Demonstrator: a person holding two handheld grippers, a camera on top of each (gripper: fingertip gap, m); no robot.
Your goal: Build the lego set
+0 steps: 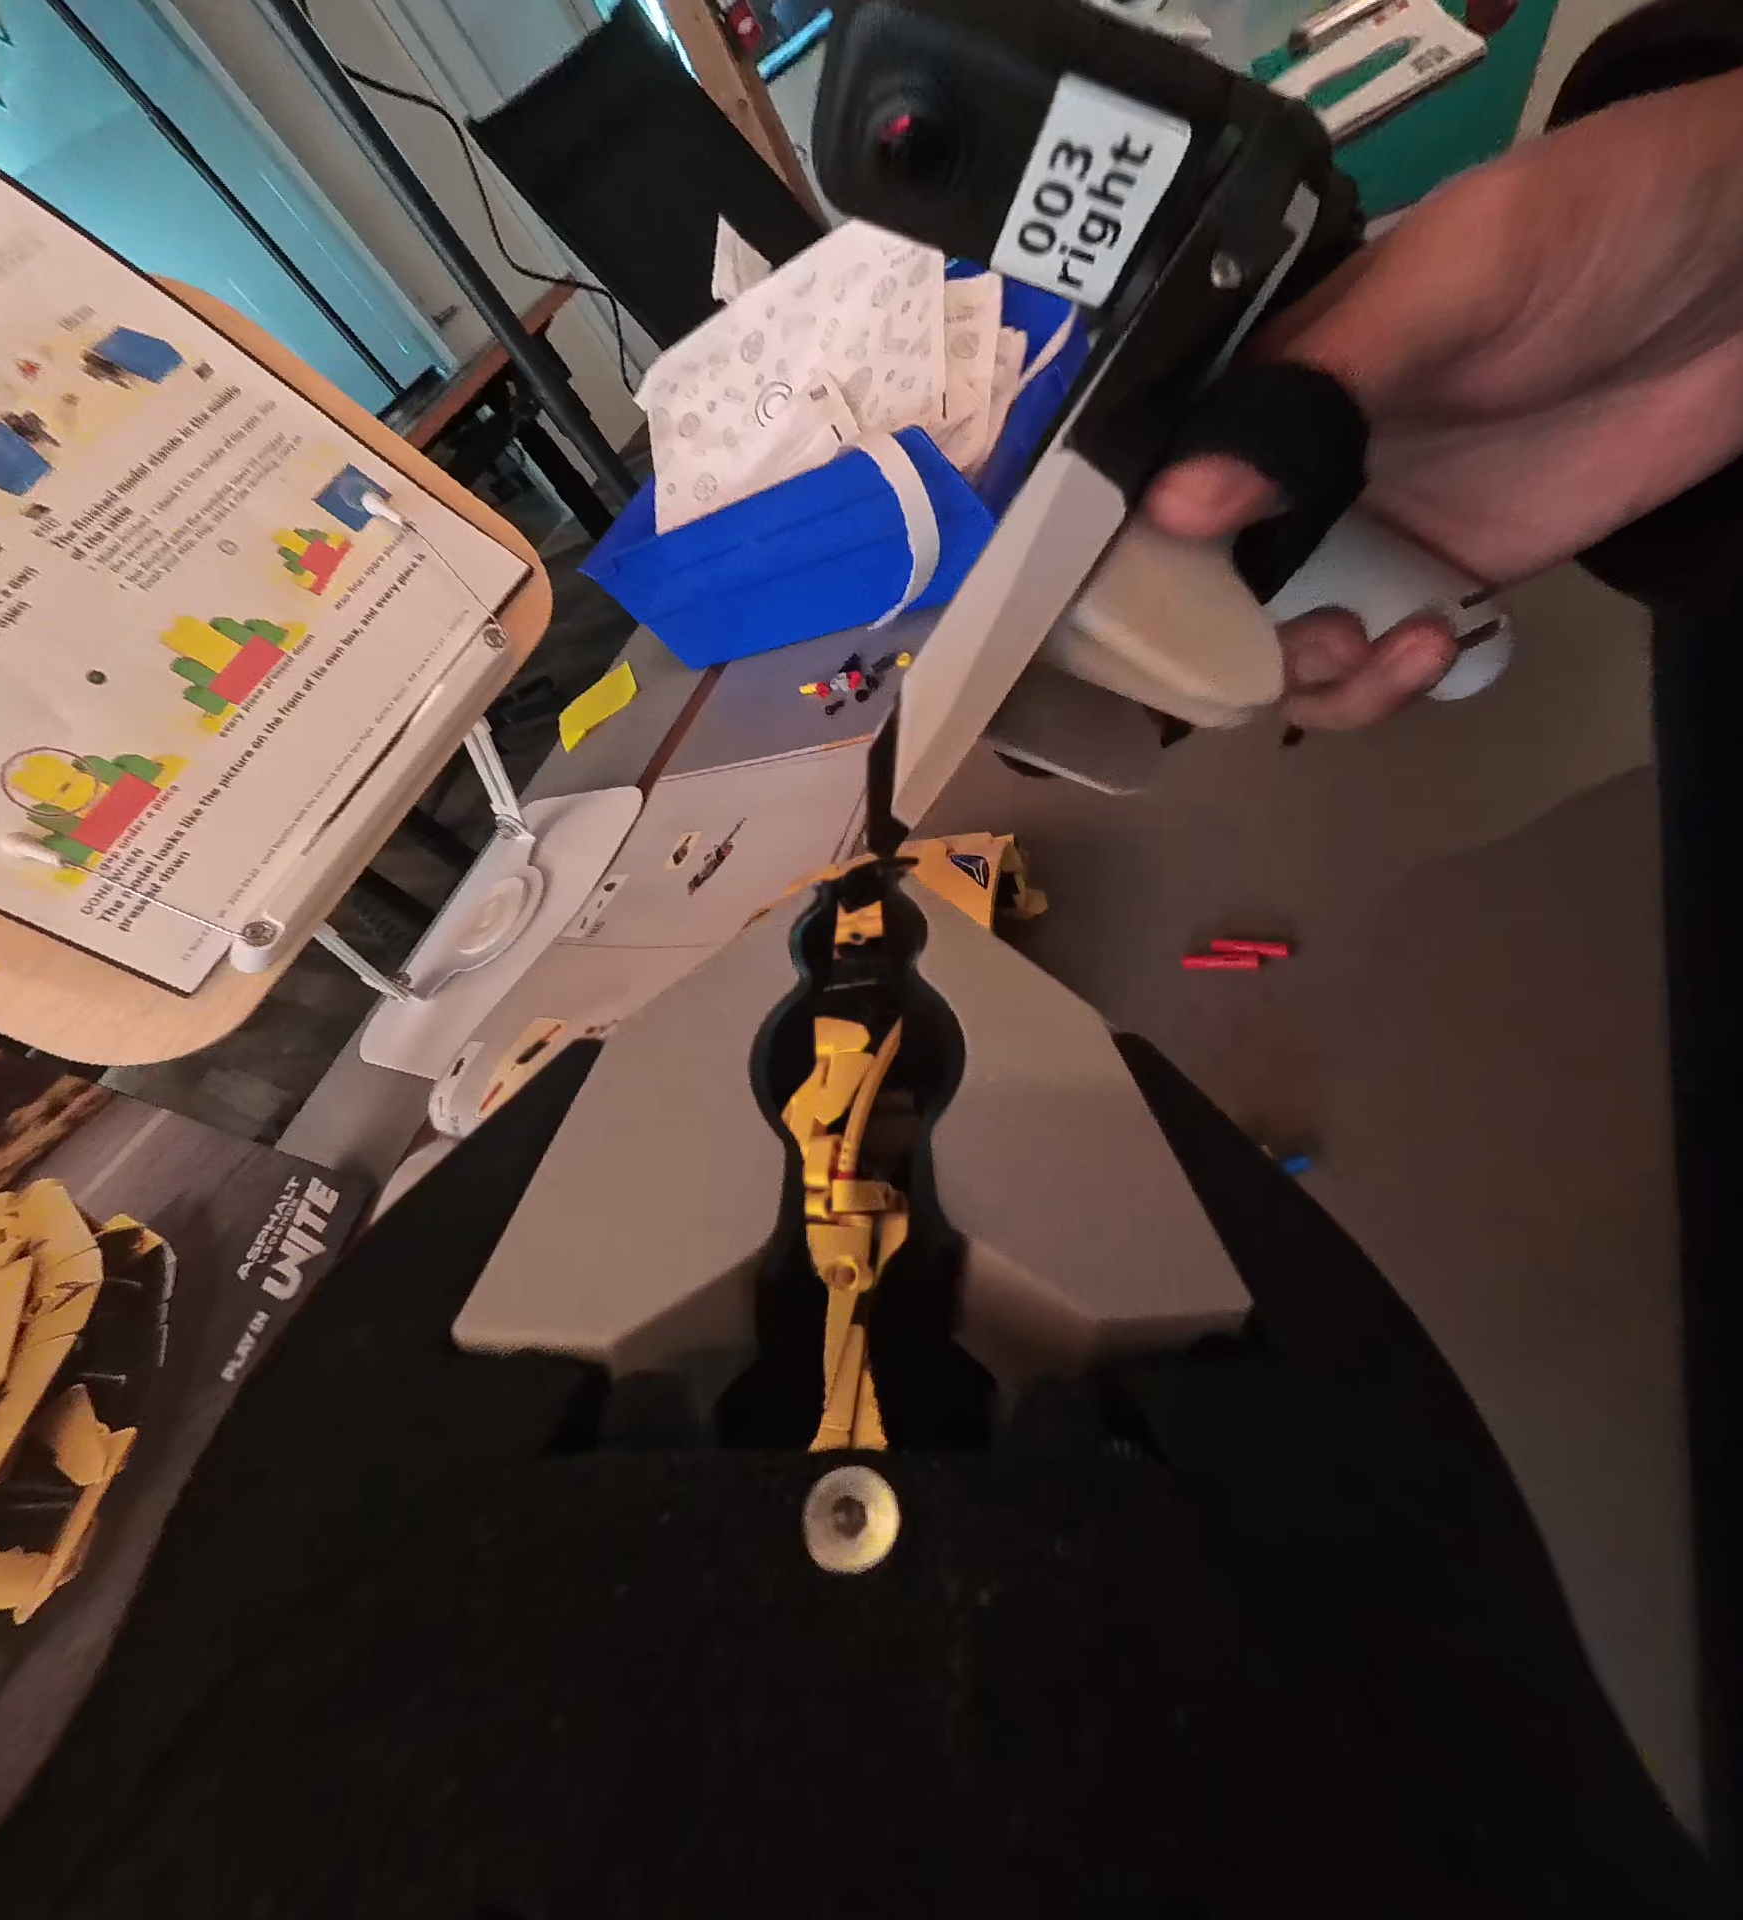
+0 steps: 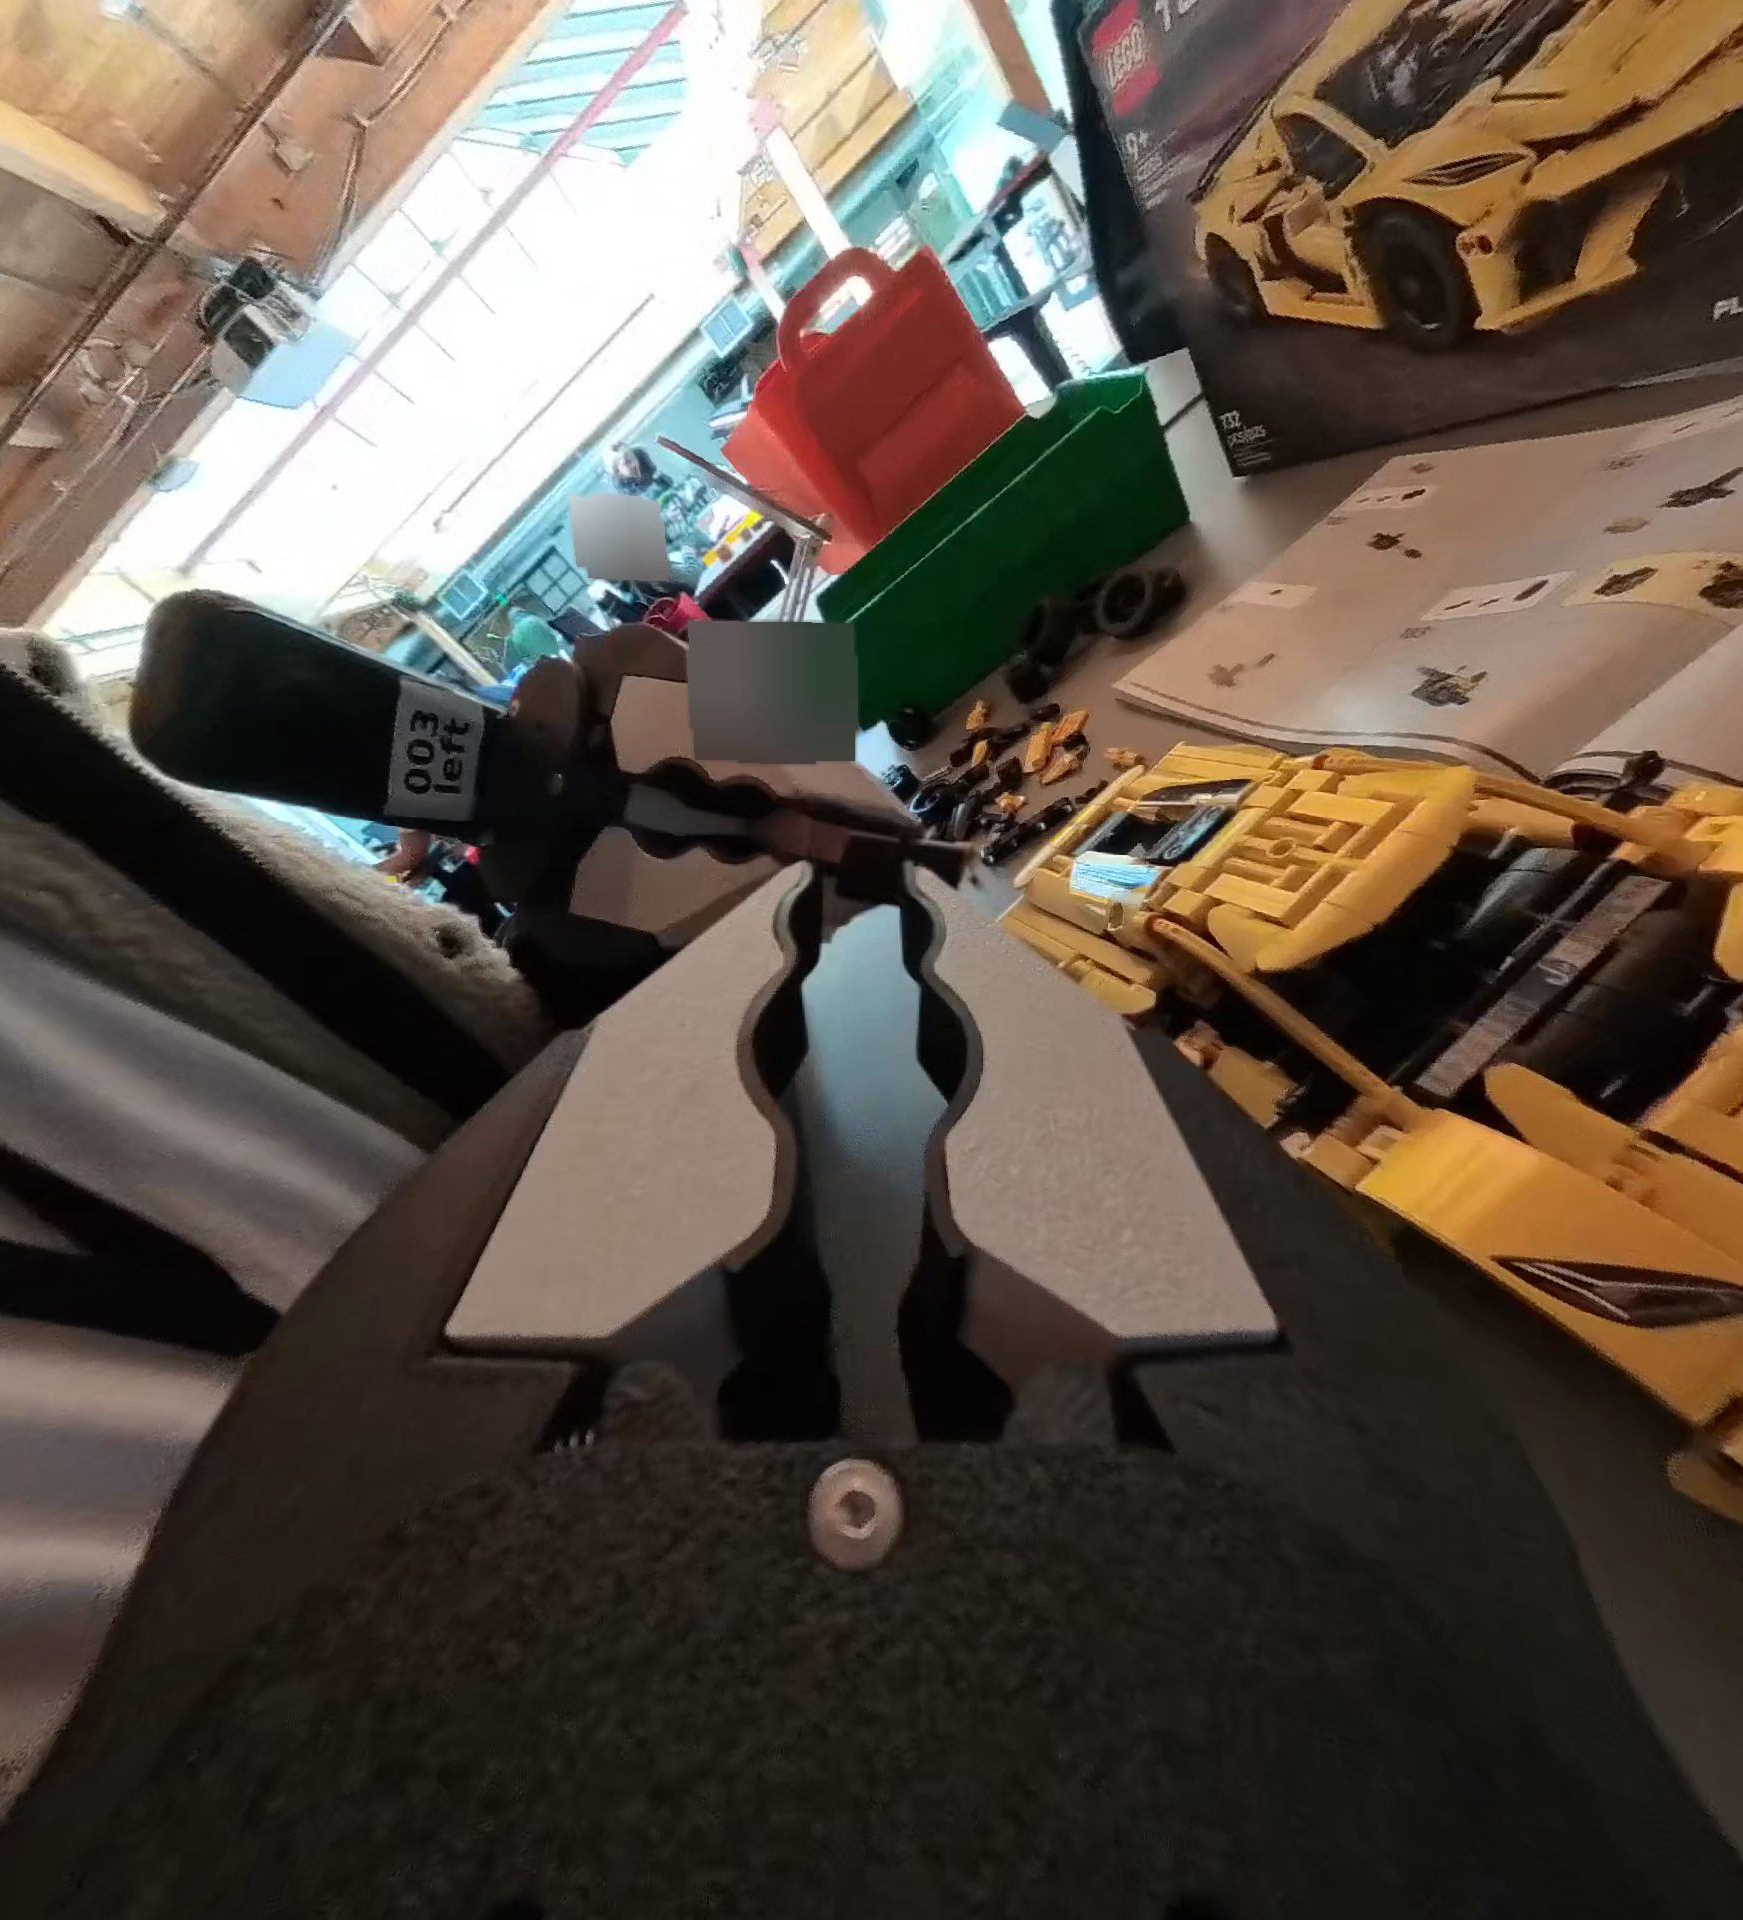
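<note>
The left gripper (image 1: 872,883) has its jaws nearly closed, meeting the right gripper's (image 2: 872,857) tips, which pinch a small dark piece (image 2: 872,862). The yellow car (image 2: 1469,987) lies on the table (image 1: 1418,1039) at 3 o'clock of the right gripper. Loose parts (image 2: 1012,769) and a green bin (image 2: 1012,561) crowd 1 o'clock; the box (image 2: 1469,208) stands beyond the booklet (image 2: 1469,582). Red pins (image 1: 1236,953) lie at 2 o'clock in the left view, a blue bin (image 1: 794,561) at 12.

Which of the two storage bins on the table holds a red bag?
The green bin, seen in the right wrist view beside the set's box, holds the red bag. The blue bin, seen in the left wrist view, holds white printed paper bags instead.
</note>
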